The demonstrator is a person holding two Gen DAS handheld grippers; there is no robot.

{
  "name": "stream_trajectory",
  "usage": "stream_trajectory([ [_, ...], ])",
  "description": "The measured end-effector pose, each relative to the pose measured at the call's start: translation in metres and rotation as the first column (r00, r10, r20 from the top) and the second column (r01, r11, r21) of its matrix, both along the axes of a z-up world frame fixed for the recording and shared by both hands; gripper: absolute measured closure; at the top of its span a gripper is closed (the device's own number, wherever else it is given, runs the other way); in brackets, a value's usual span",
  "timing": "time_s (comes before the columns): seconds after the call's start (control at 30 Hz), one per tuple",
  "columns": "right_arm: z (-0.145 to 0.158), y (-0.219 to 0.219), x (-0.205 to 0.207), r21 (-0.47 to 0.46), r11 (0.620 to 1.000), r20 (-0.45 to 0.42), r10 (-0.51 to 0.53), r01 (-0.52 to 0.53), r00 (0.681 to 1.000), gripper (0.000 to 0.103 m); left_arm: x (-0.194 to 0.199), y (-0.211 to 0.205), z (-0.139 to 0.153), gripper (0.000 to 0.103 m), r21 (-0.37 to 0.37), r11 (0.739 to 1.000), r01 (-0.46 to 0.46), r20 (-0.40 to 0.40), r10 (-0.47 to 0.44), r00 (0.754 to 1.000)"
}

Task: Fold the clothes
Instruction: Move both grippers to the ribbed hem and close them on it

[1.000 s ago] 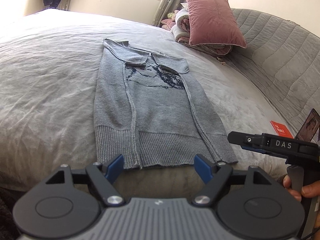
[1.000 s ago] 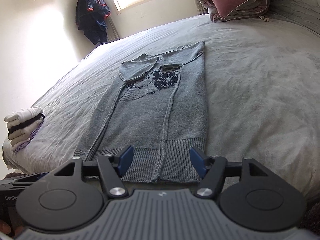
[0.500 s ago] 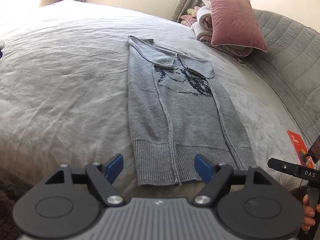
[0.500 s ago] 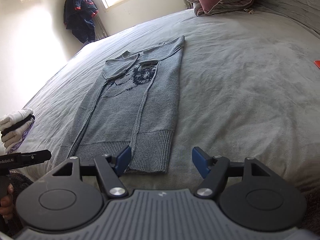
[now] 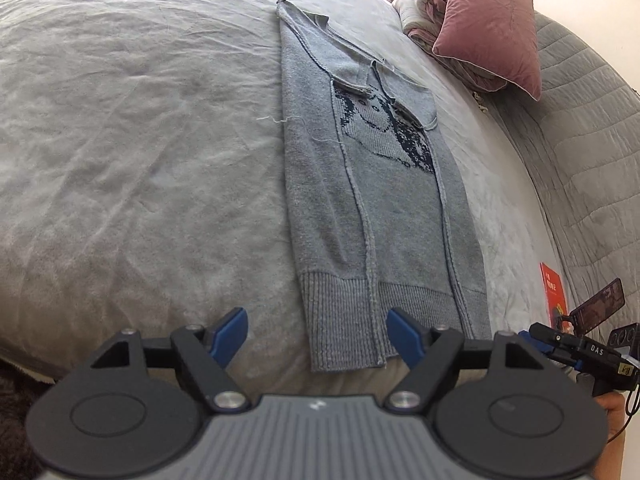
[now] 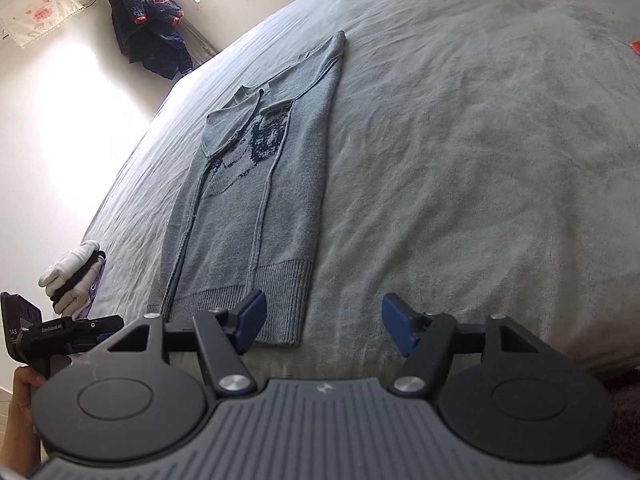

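Note:
A grey knit sweater (image 5: 384, 200) with a dark pattern lies flat on the grey bed (image 5: 140, 140), sides and sleeves folded in, ribbed hem toward me. My left gripper (image 5: 318, 336) is open and empty, straddling the hem's left corner just short of it. In the right wrist view the sweater (image 6: 260, 200) lies left of centre. My right gripper (image 6: 322, 326) is open and empty, its left fingertip (image 6: 250, 316) over the hem's right corner. Each gripper shows at the edge of the other's view, the right (image 5: 576, 350) and the left (image 6: 60, 332).
A pink pillow (image 5: 492, 28) on folded blankets lies at the bed's head. A red card (image 5: 554, 292) lies near the quilted headboard (image 5: 580, 140). A stack of folded clothes (image 6: 76, 276) sits at the bed's left edge. A dark garment (image 6: 148, 44) hangs by the window.
Both grippers moved outward: the left to the left, the right to the right, so each now faces one hem corner. The jaws stayed open.

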State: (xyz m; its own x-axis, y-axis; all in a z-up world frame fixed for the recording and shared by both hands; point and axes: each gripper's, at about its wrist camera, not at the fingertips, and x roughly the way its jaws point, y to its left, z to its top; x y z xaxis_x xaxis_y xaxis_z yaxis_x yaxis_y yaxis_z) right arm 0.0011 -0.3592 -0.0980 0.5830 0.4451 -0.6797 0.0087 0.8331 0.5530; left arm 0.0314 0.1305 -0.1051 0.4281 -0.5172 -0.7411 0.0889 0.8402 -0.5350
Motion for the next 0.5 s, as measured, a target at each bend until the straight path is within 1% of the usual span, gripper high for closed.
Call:
stream_trajectory([
  [0.07, 0.002, -0.003, 0.003, 0.000, 1.000, -0.023, 0.029, -0.029, 0.999, 0.038, 0.004, 0.009, -0.002, 0.026, -0.030, 0.999, -0.010, -0.014, 0.010, 1.000],
  [0.13, 0.002, -0.006, 0.007, 0.019, 0.999, -0.038, 0.041, -0.040, 0.998, 0.040, 0.007, 0.018, -0.004, 0.028, -0.060, 0.998, -0.027, -0.025, 0.026, 0.999],
  [0.2, -0.001, -0.008, 0.010, 0.066, 0.997, -0.040, 0.053, -0.050, 0.998, 0.043, 0.009, 0.022, -0.009, 0.031, -0.073, 0.997, -0.029, -0.032, 0.026, 0.999],
  [0.23, -0.004, -0.010, 0.013, 0.092, 0.994, -0.043, 0.059, -0.054, 0.997, 0.044, 0.011, 0.023, -0.011, 0.032, -0.067, 0.997, -0.027, -0.040, 0.025, 0.999],
  [0.3, -0.010, -0.008, 0.019, 0.127, 0.990, -0.061, 0.069, -0.060, 0.996, 0.050, 0.013, 0.023, -0.017, 0.035, -0.058, 0.998, -0.009, -0.056, 0.006, 0.998],
  [0.43, -0.023, 0.001, 0.027, 0.154, 0.984, -0.096, 0.101, -0.085, 0.990, 0.054, 0.017, 0.023, -0.022, 0.035, -0.079, 0.997, 0.025, -0.055, -0.029, 0.998],
  [0.47, -0.026, 0.004, 0.029, 0.159, 0.983, -0.105, 0.113, -0.095, 0.988, 0.057, 0.019, 0.023, -0.024, 0.036, -0.088, 0.995, 0.035, -0.058, -0.040, 0.997],
  [0.5, -0.029, 0.007, 0.031, 0.160, 0.982, -0.111, 0.122, -0.103, 0.986, 0.059, 0.021, 0.023, -0.025, 0.040, -0.096, 0.994, 0.045, -0.062, -0.051, 0.997],
])
